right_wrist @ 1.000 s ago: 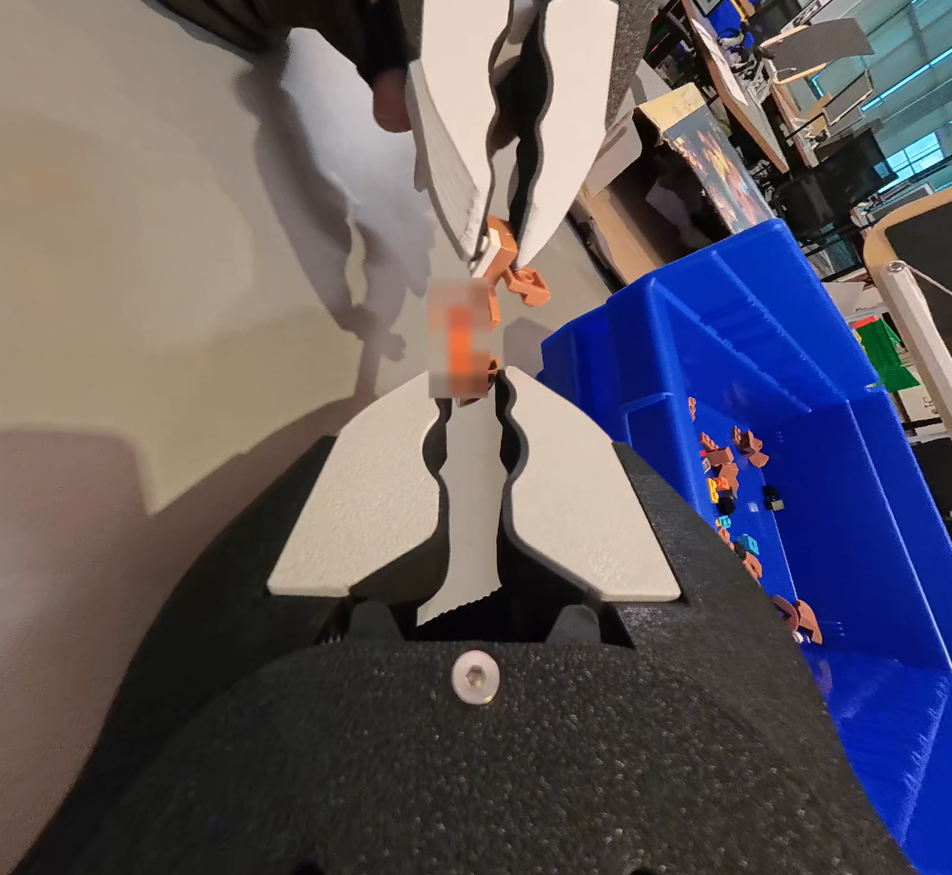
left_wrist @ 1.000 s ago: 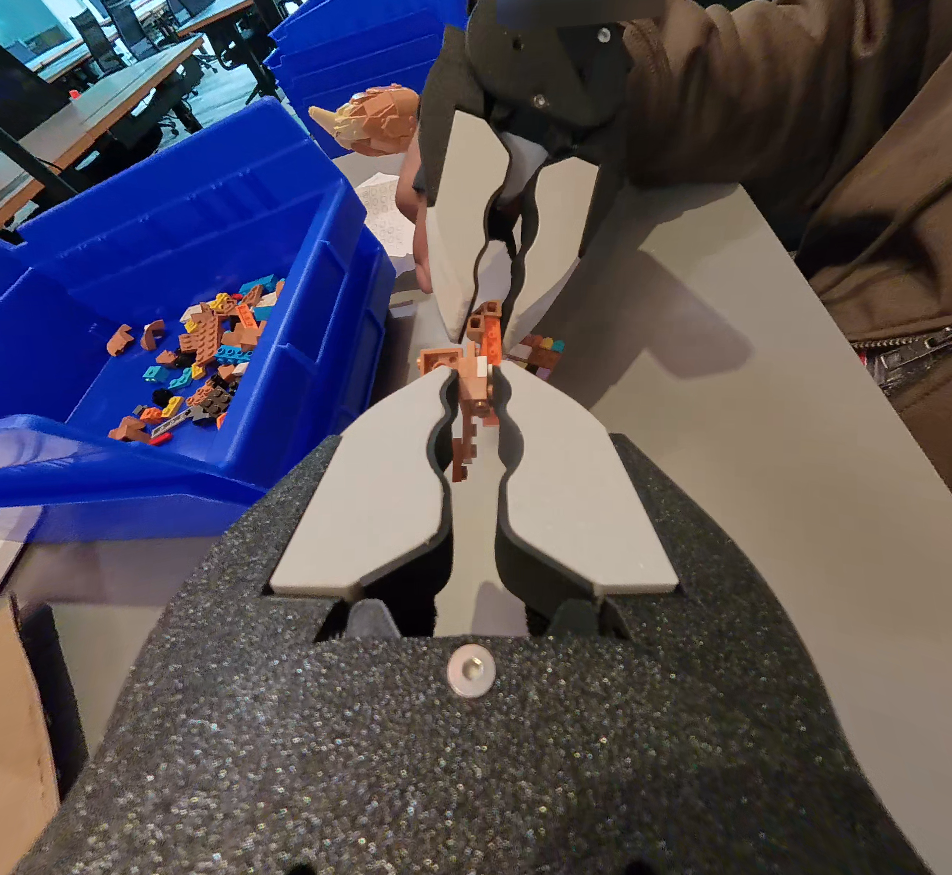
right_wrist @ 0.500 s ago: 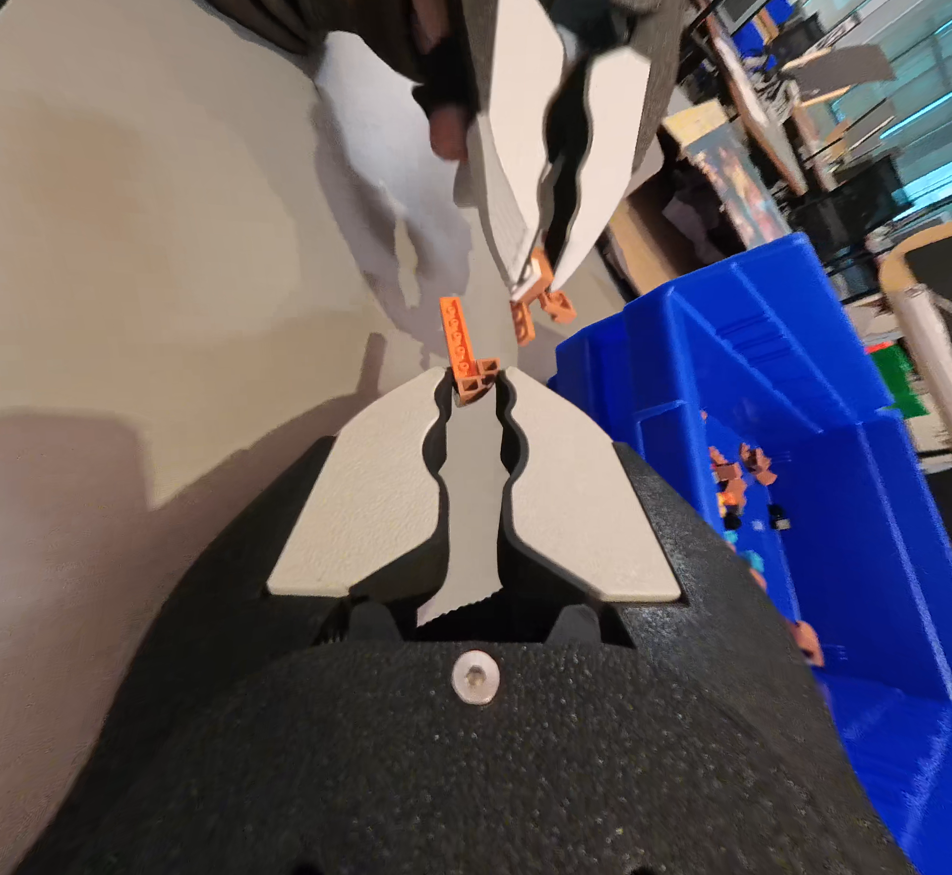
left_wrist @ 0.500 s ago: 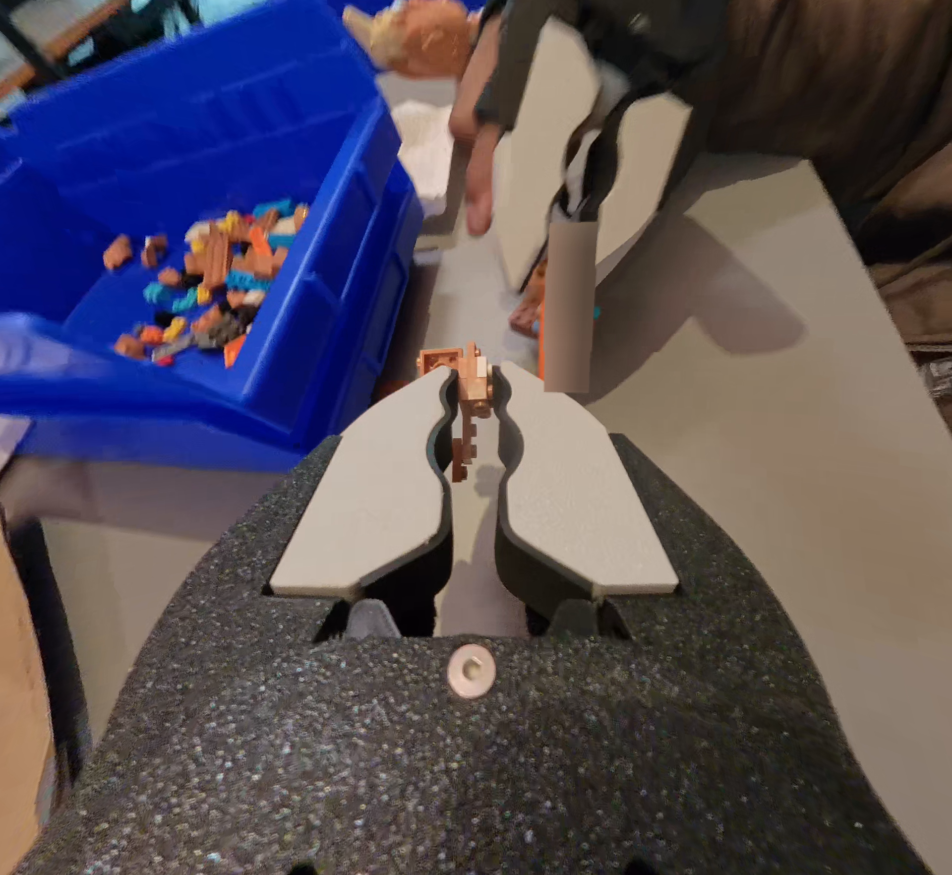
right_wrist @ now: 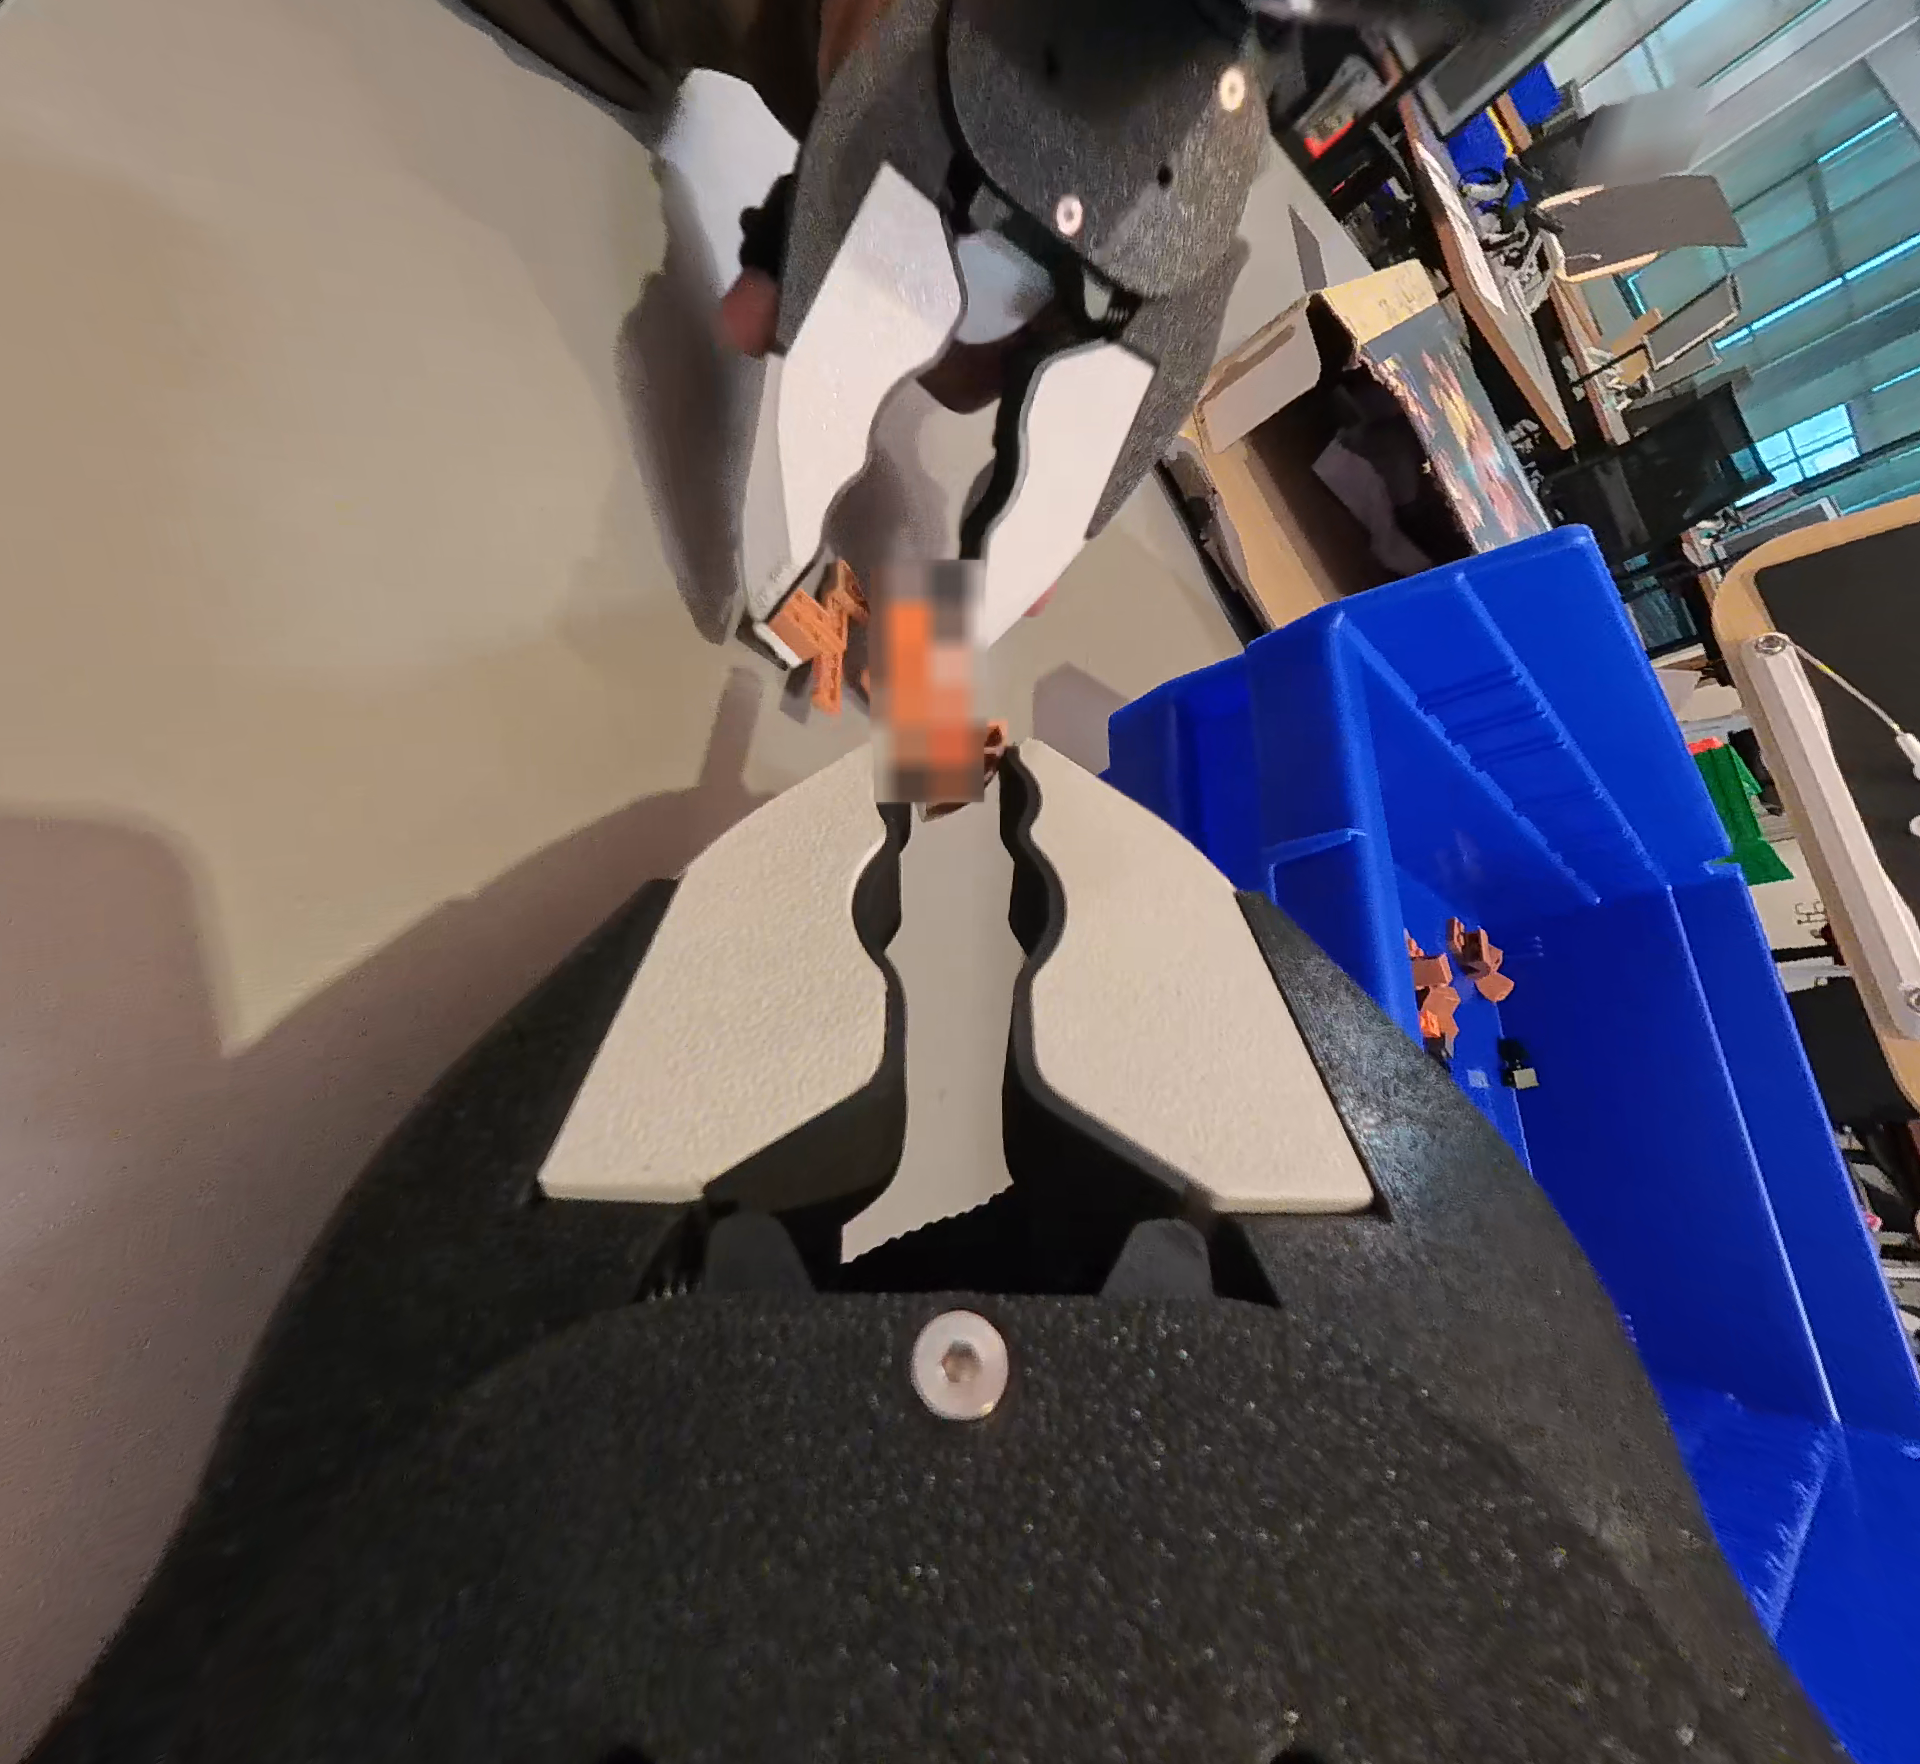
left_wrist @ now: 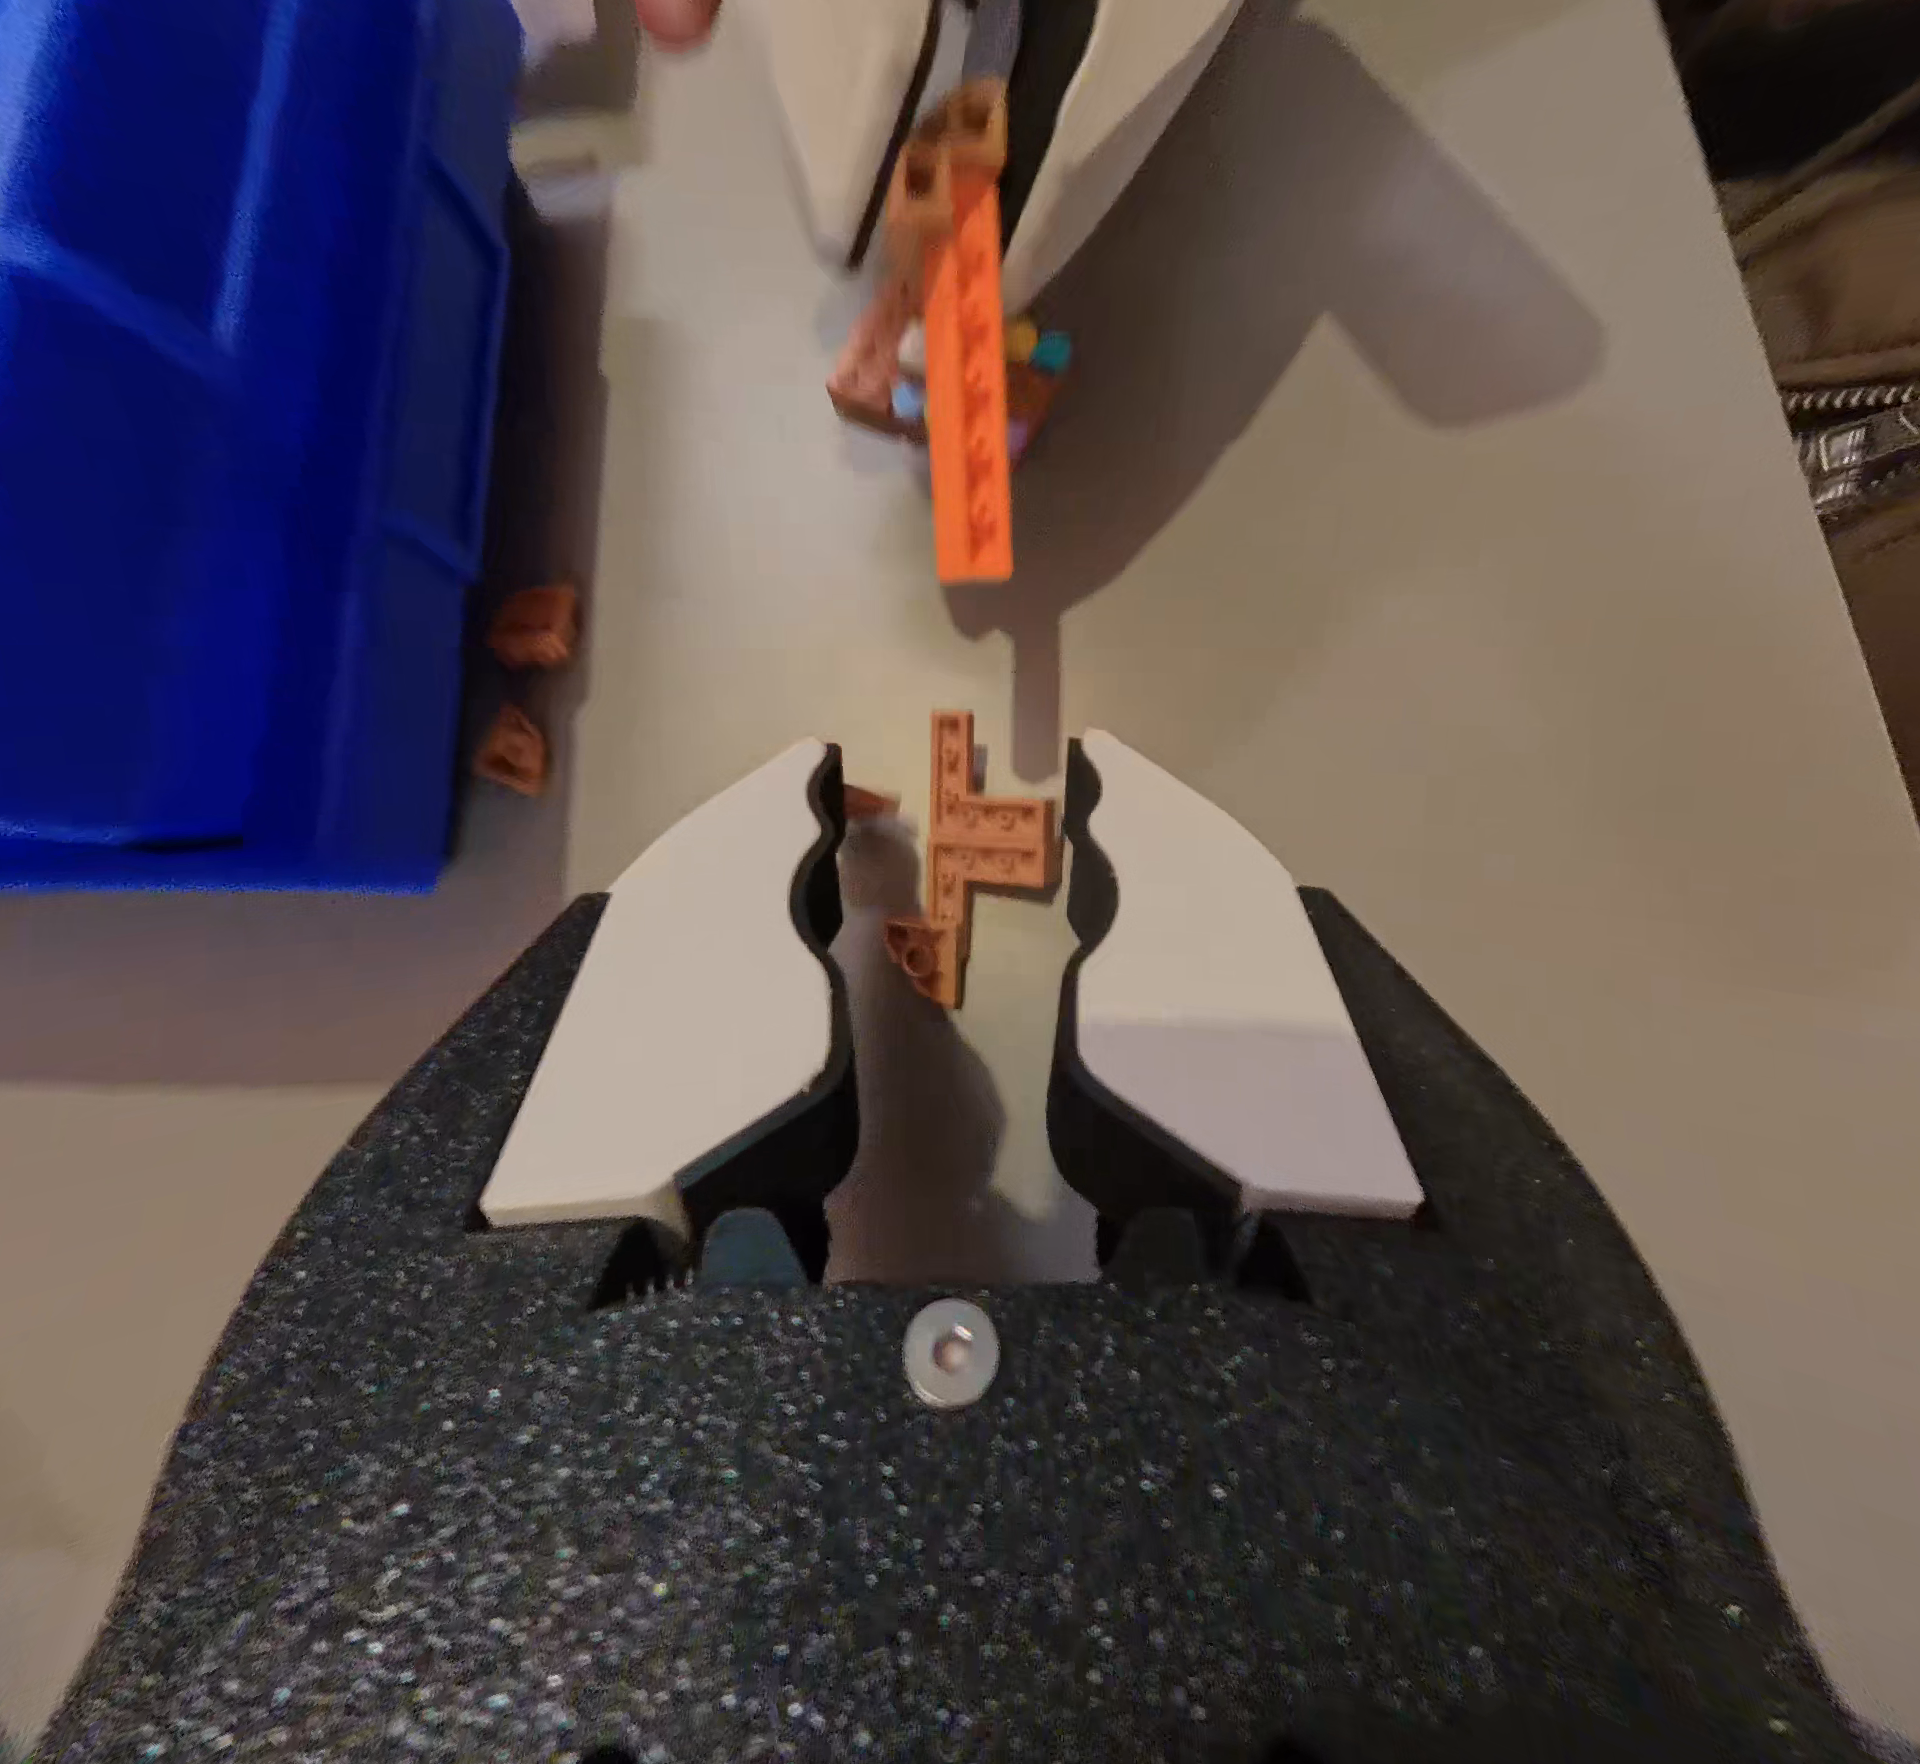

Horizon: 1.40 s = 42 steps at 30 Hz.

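This looks like a big office used as a work room. Tall glass windows [right_wrist: 1756,187] fill the far wall. Long desks [right_wrist: 1496,187] stand in rows, with screens [right_wrist: 1527,31] and dark chairs [right_wrist: 1662,478] by them. Up close there is a pale table [right_wrist: 312,467] with a big blue bin [right_wrist: 1621,883] full of small toy bricks [right_wrist: 1455,976]. An open cardboard box [right_wrist: 1330,426] sits behind it.

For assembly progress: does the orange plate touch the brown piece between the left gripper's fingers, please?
Apart: left wrist view shows a gap between orange plate and brown piece.
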Each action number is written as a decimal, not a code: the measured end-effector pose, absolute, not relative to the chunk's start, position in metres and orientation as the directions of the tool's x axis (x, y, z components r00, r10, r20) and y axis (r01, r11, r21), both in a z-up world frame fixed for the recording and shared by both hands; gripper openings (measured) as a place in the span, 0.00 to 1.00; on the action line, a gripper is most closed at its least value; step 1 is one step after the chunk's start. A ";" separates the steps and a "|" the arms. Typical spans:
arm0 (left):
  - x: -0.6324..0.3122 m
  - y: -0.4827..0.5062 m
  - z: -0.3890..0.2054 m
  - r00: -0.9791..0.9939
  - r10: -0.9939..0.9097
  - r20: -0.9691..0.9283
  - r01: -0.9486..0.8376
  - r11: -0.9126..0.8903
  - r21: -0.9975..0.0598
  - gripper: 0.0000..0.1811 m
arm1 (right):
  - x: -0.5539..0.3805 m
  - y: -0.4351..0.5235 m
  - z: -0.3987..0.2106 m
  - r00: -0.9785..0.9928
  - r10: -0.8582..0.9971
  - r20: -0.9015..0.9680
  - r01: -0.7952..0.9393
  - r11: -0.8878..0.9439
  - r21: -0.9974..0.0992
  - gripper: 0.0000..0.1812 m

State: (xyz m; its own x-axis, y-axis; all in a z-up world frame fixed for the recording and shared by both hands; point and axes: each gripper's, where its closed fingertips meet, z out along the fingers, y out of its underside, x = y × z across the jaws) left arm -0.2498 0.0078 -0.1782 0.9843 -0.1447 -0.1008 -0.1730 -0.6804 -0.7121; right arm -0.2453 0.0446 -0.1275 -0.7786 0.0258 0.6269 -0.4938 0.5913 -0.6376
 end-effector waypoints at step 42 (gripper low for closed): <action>-0.227 0.027 -0.139 0.948 -0.171 0.270 0.156 -0.489 -0.858 0.04 | -0.243 0.035 -0.131 -0.588 -0.056 0.807 -0.653 0.621 -0.433 0.09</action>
